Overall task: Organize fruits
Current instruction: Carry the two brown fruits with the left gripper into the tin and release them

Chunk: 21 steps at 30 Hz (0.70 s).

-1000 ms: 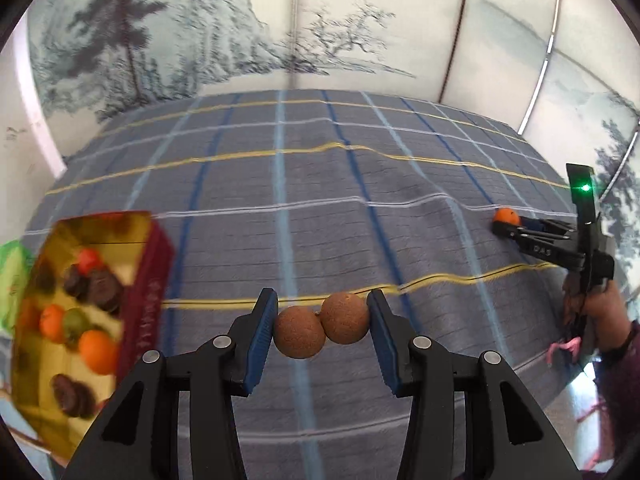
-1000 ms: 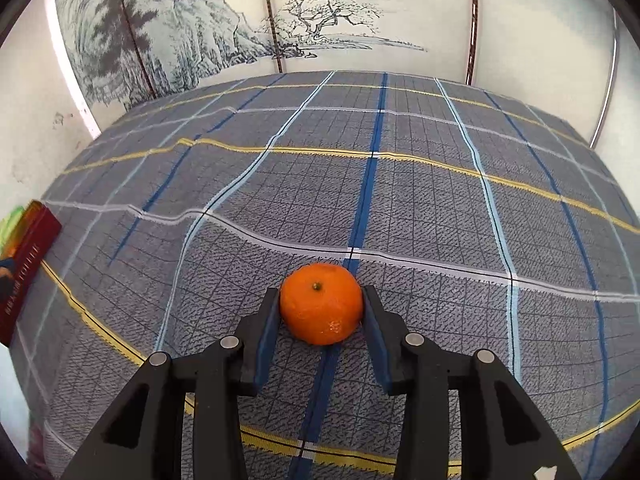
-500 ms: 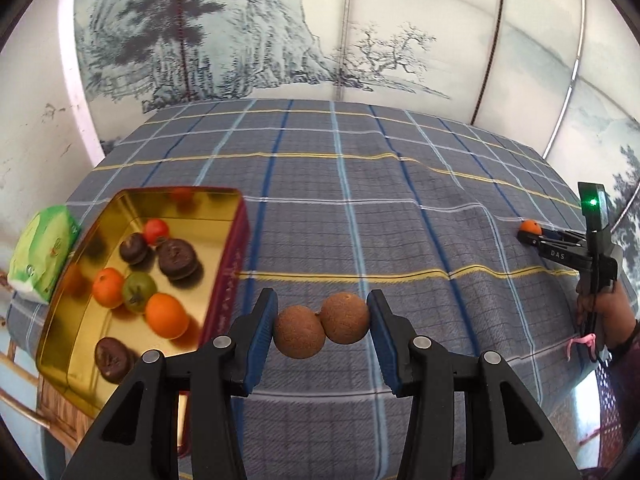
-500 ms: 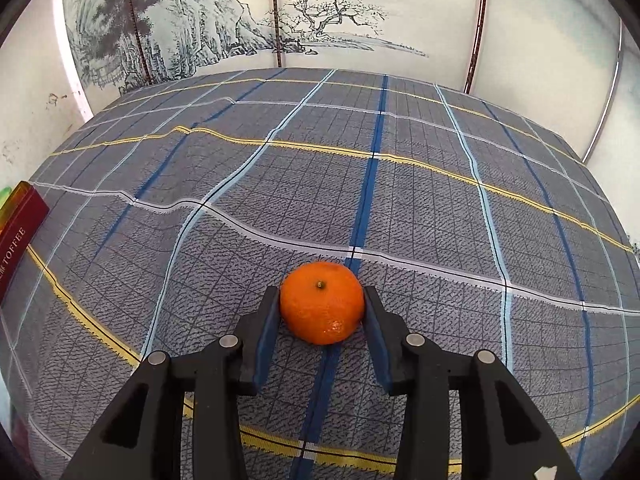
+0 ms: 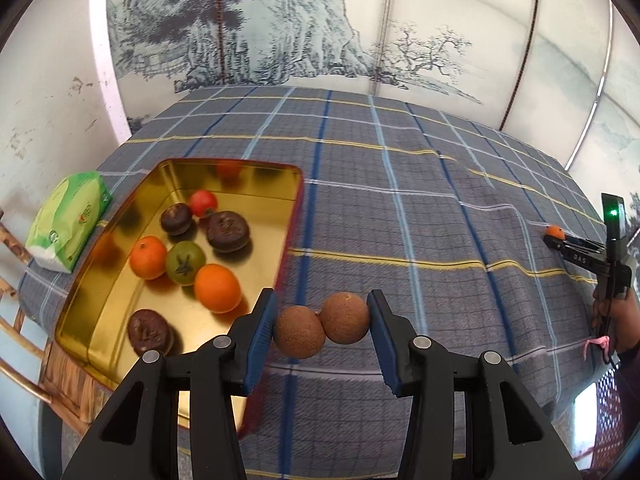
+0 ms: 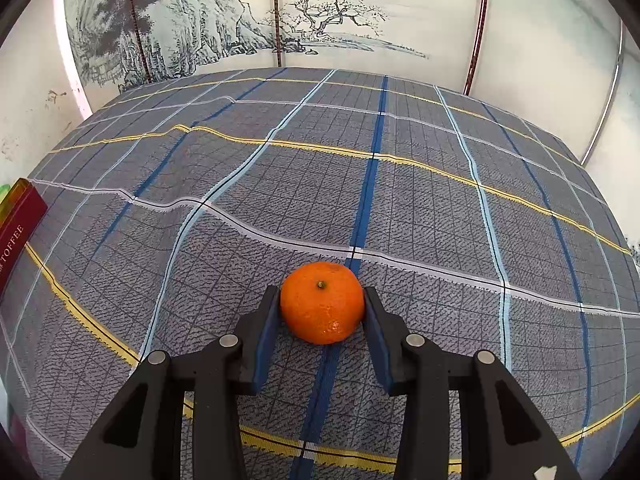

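**Both grippers loaded as fruit sorting goes on**

The left gripper (image 5: 322, 330) clamps a pair of brown longans (image 5: 322, 330), joined side by side, between its blue pads, above the plaid cloth on the tabletop (image 5: 400, 208) and just right of the open gold tin (image 5: 100, 280). Inside the tin lie two oranges (image 5: 217, 288), a green tomato (image 5: 185, 262), a red tomato (image 5: 203, 203) and three dark brown round fruits (image 5: 228, 231). A green tissue pack (image 5: 68, 226) sits beyond the tin's left wall. Far to the right, a person's hand (image 5: 614, 320) holds the right gripper (image 6: 322, 310), whose pads press both sides of a tangerine (image 6: 322, 307), stem up, resting on the cloth at a blue stripe. The tin's red side (image 6: 18, 236) shows at that view's left edge.
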### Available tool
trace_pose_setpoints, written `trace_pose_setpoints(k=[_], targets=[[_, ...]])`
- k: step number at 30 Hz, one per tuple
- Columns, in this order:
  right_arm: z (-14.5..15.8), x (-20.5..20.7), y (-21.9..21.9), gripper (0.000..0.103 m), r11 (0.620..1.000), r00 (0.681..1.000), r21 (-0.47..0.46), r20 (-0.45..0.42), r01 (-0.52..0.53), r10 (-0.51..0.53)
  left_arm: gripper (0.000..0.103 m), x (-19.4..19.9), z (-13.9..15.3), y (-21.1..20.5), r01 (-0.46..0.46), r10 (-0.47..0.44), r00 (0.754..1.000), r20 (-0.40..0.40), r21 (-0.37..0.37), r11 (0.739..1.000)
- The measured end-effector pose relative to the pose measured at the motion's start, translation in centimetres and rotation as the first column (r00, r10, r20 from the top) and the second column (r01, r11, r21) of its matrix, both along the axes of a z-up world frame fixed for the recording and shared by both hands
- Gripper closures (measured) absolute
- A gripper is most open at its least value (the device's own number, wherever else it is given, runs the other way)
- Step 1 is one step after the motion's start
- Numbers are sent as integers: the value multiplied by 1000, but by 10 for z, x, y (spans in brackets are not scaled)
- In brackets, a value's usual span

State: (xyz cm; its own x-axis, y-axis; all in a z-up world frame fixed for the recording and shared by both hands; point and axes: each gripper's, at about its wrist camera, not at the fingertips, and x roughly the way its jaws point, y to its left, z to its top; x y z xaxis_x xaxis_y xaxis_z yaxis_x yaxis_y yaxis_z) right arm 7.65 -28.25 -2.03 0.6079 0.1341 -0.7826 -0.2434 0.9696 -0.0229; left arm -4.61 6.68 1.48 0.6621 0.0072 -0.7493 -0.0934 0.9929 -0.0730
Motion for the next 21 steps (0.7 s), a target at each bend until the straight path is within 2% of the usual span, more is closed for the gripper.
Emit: trace_pose_setpoints(k=[7,15,21], targets=[[0,0,0,64,1000,1000,0,0,0,0,56,-9,3,39,-89,89,996,2,9,996],[0,0,0,64,1000,1000,1,0,0,0,56,-16,-1,100,-214,214,977,-2,30,976],[0,0,0,64,1000,1000,0,0,1,-1,56,-16,-5,120,-244,244,970,-11,18,970]])
